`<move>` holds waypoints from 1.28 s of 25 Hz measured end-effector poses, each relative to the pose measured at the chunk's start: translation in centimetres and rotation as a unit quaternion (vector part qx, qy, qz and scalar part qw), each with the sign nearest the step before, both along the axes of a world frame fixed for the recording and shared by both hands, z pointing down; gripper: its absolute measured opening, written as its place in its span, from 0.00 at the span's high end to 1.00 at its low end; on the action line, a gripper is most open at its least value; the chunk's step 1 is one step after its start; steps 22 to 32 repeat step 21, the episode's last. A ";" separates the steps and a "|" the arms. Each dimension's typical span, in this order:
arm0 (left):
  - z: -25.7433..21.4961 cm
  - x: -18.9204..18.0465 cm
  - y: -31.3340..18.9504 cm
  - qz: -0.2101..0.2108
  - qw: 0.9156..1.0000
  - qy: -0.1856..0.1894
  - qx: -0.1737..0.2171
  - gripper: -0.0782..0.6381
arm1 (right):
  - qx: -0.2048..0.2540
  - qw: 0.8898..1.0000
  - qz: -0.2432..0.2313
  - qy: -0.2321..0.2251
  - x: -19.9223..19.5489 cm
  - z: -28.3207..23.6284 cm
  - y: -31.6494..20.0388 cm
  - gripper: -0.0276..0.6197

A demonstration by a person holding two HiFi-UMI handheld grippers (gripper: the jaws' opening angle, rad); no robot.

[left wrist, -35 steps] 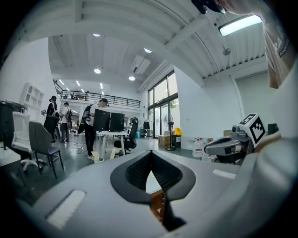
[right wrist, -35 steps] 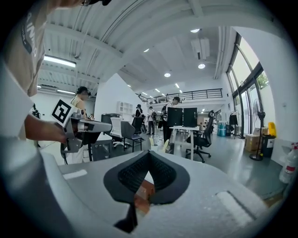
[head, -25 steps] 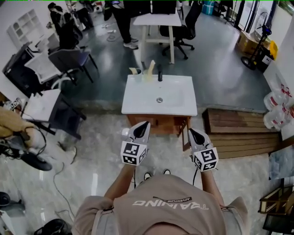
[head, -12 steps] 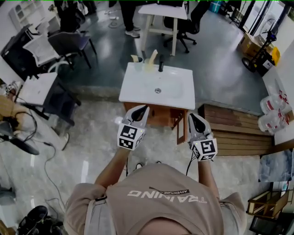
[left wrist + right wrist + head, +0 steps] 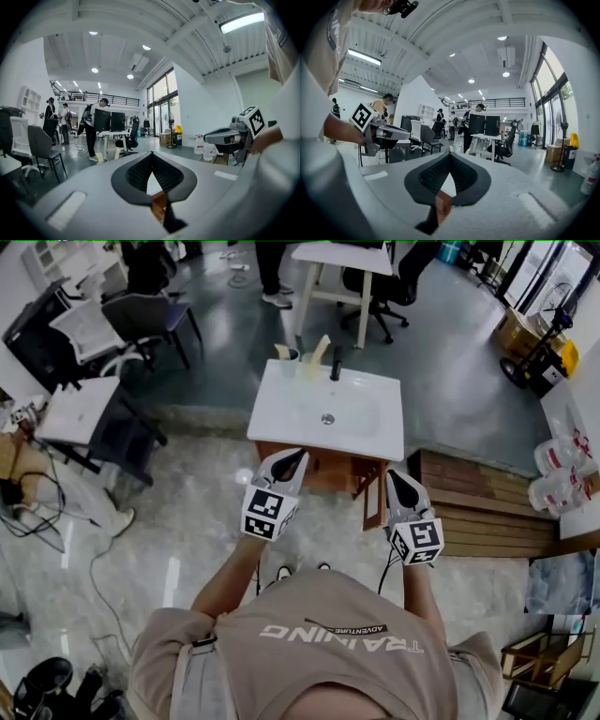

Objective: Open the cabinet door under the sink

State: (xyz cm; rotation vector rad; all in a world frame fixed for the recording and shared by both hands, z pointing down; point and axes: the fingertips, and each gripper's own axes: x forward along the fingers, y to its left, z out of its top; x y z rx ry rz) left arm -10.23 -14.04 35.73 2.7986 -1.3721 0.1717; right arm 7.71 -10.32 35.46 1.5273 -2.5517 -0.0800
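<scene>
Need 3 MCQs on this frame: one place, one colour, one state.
1. The faucet stands at the sink's: A near edge; B far edge; C left corner.
2. The sink is: A white; B black; C brown.
3. The left hand-held gripper's jaws are: A wide apart; B shut on a handle; C together, empty.
B: it sits at the rim farthest from the person. A: it reads white above the wooden cabinet. C: its own view shows the jaws meeting, nothing between.
</scene>
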 end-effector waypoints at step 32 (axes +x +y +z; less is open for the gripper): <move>1.8 -0.3 1.7 -0.009 1.000 0.007 -0.011 0.87 | -0.014 1.000 0.022 -0.017 1.4 1.9 2.4 0.96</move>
